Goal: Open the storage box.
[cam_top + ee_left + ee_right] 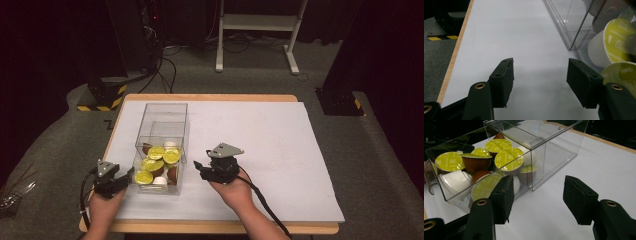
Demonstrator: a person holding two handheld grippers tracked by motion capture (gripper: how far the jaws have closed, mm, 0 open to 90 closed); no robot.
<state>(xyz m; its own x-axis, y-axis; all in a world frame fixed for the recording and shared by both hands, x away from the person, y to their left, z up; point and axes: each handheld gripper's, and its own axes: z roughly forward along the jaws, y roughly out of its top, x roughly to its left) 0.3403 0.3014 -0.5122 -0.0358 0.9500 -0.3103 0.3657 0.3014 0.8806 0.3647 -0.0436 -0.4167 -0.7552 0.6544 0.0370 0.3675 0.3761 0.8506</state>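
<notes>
Colours I see

Box clear; capsules yellow-green lidded, brown or white bodied; mat pale; jaws black.

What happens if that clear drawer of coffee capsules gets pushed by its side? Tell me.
The clear drawer would probably slide: its smooth walls rest on a flat white mat. It looks rigid, so it shouldn't flex. The loosely piled capsules would likely shift.

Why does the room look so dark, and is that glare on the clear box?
High view: light falls on the white table while the surroundings stay dim. Right gripper view: the clear box throws bright reflections along its walls. Left gripper view: the nearby coffee capsules look soft, slightly out of focus.
</notes>
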